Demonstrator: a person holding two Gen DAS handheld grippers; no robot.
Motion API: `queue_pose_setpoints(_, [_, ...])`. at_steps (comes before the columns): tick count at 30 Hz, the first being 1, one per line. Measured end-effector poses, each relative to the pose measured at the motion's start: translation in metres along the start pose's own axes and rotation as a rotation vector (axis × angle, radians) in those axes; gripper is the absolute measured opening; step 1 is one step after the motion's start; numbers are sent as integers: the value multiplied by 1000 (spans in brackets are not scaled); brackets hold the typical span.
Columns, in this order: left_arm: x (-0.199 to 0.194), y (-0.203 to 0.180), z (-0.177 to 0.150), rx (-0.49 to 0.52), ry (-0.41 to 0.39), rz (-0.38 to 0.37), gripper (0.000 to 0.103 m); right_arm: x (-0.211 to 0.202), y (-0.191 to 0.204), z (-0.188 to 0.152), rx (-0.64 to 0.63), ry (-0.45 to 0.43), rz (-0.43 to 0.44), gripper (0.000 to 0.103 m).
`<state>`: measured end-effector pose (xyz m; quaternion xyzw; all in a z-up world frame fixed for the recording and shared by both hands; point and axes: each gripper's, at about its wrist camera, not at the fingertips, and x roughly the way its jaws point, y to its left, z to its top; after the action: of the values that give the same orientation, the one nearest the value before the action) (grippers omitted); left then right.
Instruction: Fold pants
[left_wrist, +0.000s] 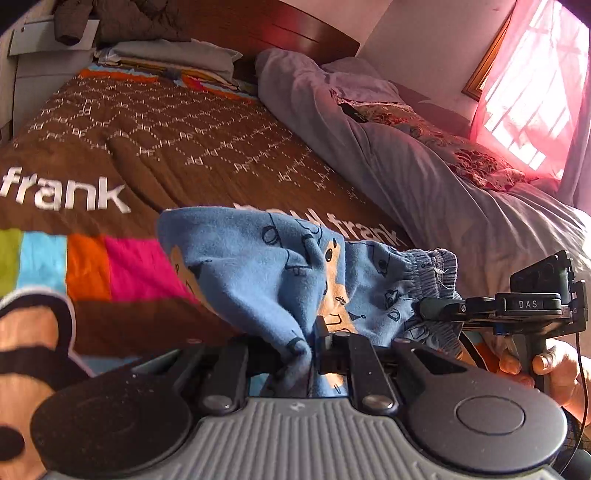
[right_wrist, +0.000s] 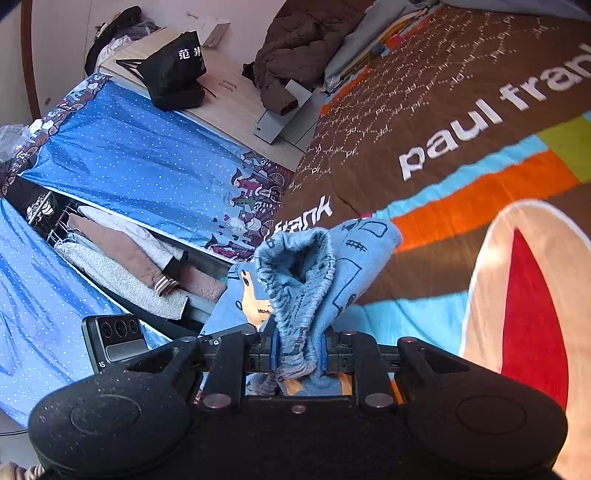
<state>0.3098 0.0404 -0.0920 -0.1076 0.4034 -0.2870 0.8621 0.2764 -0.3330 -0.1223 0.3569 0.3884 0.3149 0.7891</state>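
Small blue pants (left_wrist: 266, 266) with dark doodle prints and an elastic waistband hang above the brown bed cover (left_wrist: 155, 147). My left gripper (left_wrist: 310, 354) is shut on a bunched fold of the pants. My right gripper (right_wrist: 297, 354) is shut on the gathered waistband (right_wrist: 295, 280). In the left wrist view the right gripper (left_wrist: 439, 308) comes in from the right and pinches the waistband edge. The pants (right_wrist: 354, 258) are held between both grippers, raised off the bed. The legs are hidden below the grippers.
The bed cover (right_wrist: 461, 122) has "paul frank" lettering and coloured stripes. A grey duvet (left_wrist: 424, 184) lies along the bed's right side by a pink curtain (left_wrist: 532, 92). A blue dotted wardrobe cover (right_wrist: 140, 158), a nightstand (right_wrist: 229, 107) and a dark jacket (right_wrist: 295, 48) are beside the bed.
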Motion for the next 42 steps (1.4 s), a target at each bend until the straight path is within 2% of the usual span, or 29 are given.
queue_pose_setpoints(4, [42, 21, 54, 16, -12, 45, 15, 42, -13, 64, -29, -3, -41, 21])
queue_pose_setpoints(7, [82, 41, 82, 13, -6, 81, 16, 77, -31, 103, -46, 8, -79, 21])
queue_pose_setpoints(11, [138, 73, 98, -26, 3, 117, 16, 122, -65, 138, -42, 23, -134, 21])
queue_pose_setpoints(14, [172, 91, 98, -37, 47, 155, 17, 149, -95, 150, -30, 38, -191, 22])
queue_pose_setpoints(15, [178, 93, 96, -29, 64, 168, 20, 156, -104, 152, -28, 49, -221, 24])
queue_pose_setpoints(17, [179, 99, 92, -1, 75, 196, 40, 165, -117, 153, -38, 81, -282, 31])
queue_pose_setpoints(18, [176, 101, 90, 15, 76, 213, 55, 165, -121, 153, -60, 97, -311, 41])
queue_pose_setpoints(19, [171, 103, 87, 33, 71, 233, 59, 164, -122, 153, -96, 110, -320, 43])
queue_pose_setpoints(20, [164, 106, 85, 42, 66, 243, 59, 162, -122, 153, -126, 116, -326, 44])
queue_pose_setpoints(21, [158, 108, 83, 44, 64, 259, 61, 158, -119, 153, -159, 113, -353, 51])
queue_pose_setpoints(22, [152, 109, 82, 46, 65, 289, 64, 152, -114, 153, -200, 99, -394, 67])
queue_pose_setpoints(23, [145, 109, 79, 51, 65, 316, 63, 147, -109, 151, -242, 85, -444, 73])
queue_pose_setpoints(24, [135, 105, 77, 60, 60, 345, 63, 140, -100, 146, -303, 73, -505, 76])
queue_pose_setpoints(26, [110, 87, 69, 85, 42, 358, 64, 125, -79, 130, -390, 61, -531, 76])
queue_pose_setpoints(27, [97, 76, 64, 94, 26, 350, 75, 115, -64, 119, -434, 41, -522, 76])
queue_pose_setpoints(28, [85, 64, 57, 94, 7, 338, 91, 104, -47, 104, -471, 18, -504, 82])
queue_pose_setpoints(29, [67, 48, 48, 96, -30, 315, 95, 94, -32, 89, -492, -3, -487, 87])
queue_pose_setpoints(30, [50, 34, 39, 98, -63, 301, 99, 82, -14, 72, -511, -23, -468, 99])
queue_pose_setpoints(32, [15, 2, 17, 92, -109, 325, 102, 54, 19, 38, -546, -99, -455, 102])
queue_pose_setpoints(36, [-45, -58, -27, 145, -217, 416, 103, 1, 72, -16, -554, -184, -504, 102])
queue_pose_setpoints(39, [-77, -90, -42, 114, -212, 393, 103, -28, 106, -46, -507, -191, -508, 102])
queue_pose_setpoints(42, [-102, -103, -49, 12, -214, 354, 103, -47, 132, -70, -469, -195, -495, 102])
